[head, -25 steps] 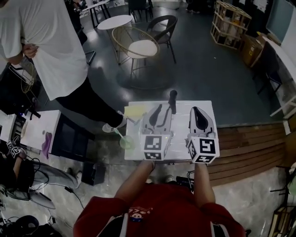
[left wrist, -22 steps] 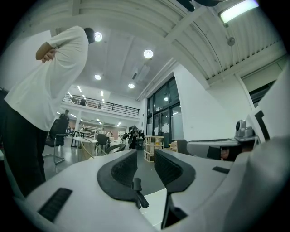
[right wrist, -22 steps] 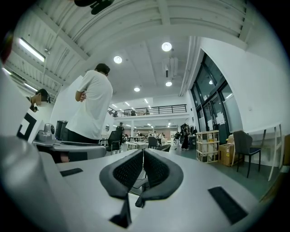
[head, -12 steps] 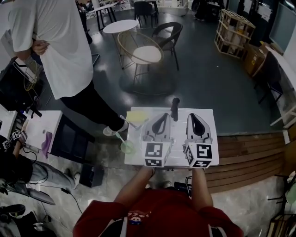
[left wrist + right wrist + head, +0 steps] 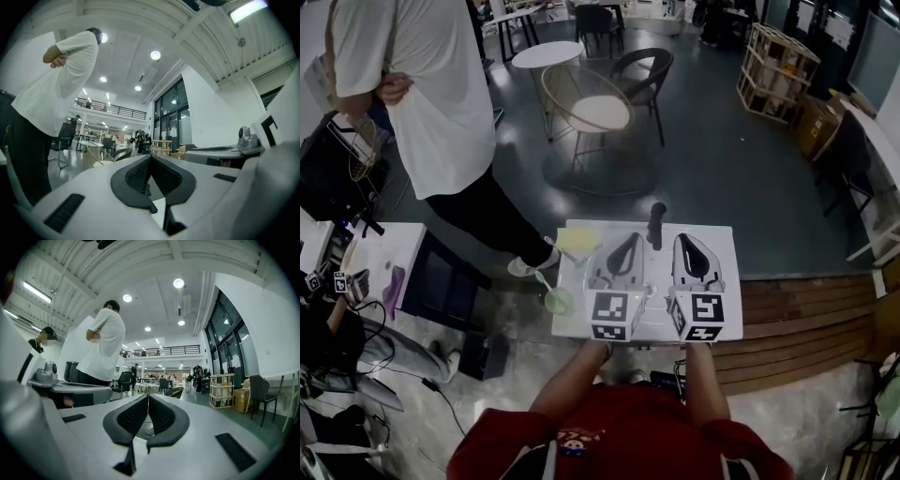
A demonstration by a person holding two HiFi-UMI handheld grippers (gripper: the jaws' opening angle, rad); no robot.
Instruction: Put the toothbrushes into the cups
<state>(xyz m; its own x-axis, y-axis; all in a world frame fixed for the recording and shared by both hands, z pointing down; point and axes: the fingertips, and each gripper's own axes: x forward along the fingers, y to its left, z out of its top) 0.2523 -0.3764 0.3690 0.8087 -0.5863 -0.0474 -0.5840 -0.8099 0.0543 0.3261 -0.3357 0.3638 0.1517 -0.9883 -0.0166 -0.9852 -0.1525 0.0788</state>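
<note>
Left tool [image 5: 635,237] and right tool [image 5: 682,239] sit side by side over the white worktop [image 5: 722,246], each with jaws together on nothing. A dark cup [image 5: 655,221] stands at its 12 o'clock edge, a green cup [image 5: 558,300] at the 9 o'clock edge.

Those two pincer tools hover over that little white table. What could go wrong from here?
The dark upright container, likely a cup, stands at the white table's far edge, ahead of the left gripper and right gripper; a bump could tip it off. The pale green item lies at the table's left edge and might drop if nudged. Both grippers' jaws are shut and empty, so they can only push.
</note>
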